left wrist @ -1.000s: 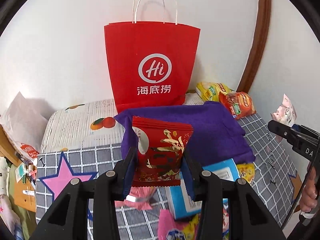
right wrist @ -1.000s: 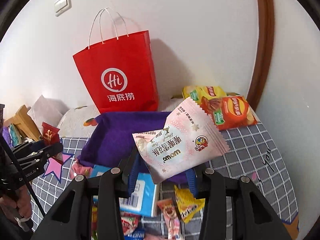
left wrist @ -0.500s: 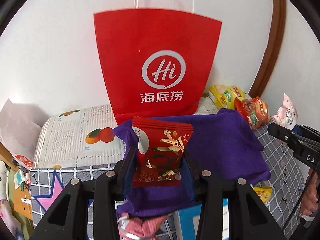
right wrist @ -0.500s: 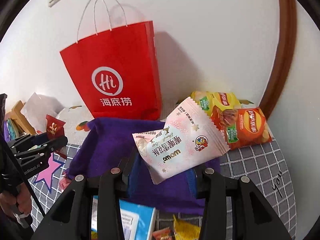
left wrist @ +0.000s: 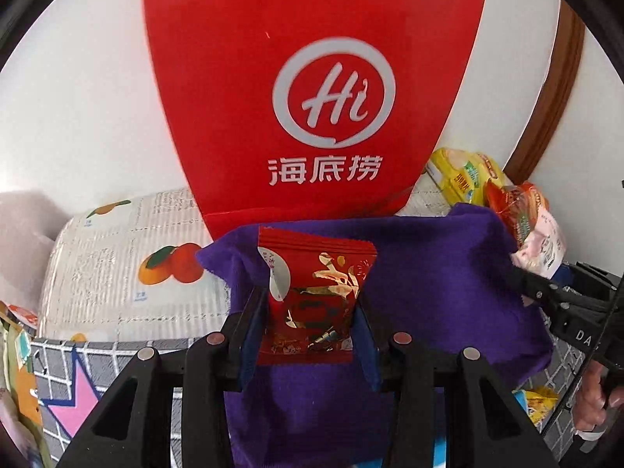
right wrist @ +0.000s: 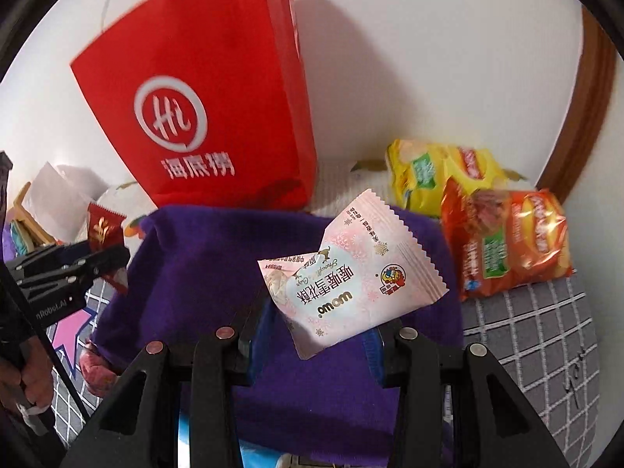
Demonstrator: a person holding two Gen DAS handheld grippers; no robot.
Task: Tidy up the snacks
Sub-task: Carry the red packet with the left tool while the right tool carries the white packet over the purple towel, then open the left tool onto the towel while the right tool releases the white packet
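— Start on the left. What has the left claw got?

— A small red snack packet with gold print, standing upright between the jaws. They're closed on its two side edges, low on the pack, and the top seal pokes up free. It hangs over the purple cloth, in front of the red paper bag.

— How would that packet handle, do you reckon?

— Light as anything, I'd say. Glossy film, so likely slippery, and puffed with air, so it gives when squeezed. Whatever's inside could crush. The crimped seals look like the firmest parts to pinch; held by the sides as it is, it looks steady enough.

— And the right claw?

— Closed on a pink and white snack packet, a bigger one. It has only the lower corner, so the pack leans up and to the right, most of it sticking out past the jaws. It's over the same cloth, with the yellow chip bag and the orange chip bag lying beyond it by the wall.

— Will that grip do?

— Probably, since it's a light thing, but a corner hold on slick film lets it swing or slide. A hold nearer the middle would sit truer.

— What's underneath?

— A grey grid-patterned cover with loose snacks on it. Whether it's a bed or a surface, I can't tell.
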